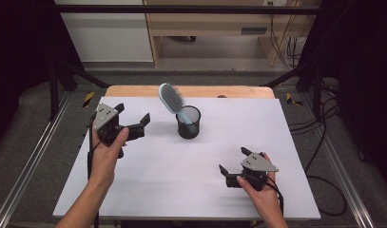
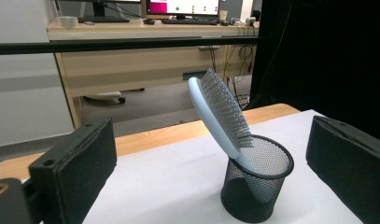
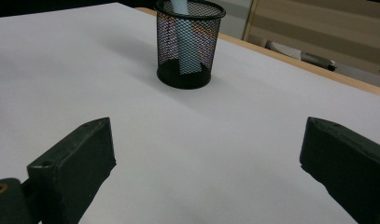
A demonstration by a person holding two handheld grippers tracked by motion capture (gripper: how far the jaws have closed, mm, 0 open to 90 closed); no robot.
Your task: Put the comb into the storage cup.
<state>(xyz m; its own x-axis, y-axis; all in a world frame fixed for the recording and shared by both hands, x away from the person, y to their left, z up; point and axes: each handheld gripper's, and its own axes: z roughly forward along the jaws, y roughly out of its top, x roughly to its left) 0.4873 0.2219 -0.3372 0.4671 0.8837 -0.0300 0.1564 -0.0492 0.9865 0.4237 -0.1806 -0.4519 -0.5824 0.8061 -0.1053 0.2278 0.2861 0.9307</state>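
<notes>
High view: hairbrush [image 1: 172,100], handle down in black mesh cup [image 1: 188,122], mid-table, leaning left; left gripper [image 1: 136,125] just left of cup, right gripper [image 1: 235,162] near front edge, both spread, empty.
Left gripper view: brush head tilts out of cup, bristles rightward; jaws apart.
Right gripper view: cup beyond parted jaws.

At the top of the right gripper view the frame edge cuts off the hairbrush [image 3: 185,28]; mesh cup [image 3: 189,44] veils its handle
</notes>
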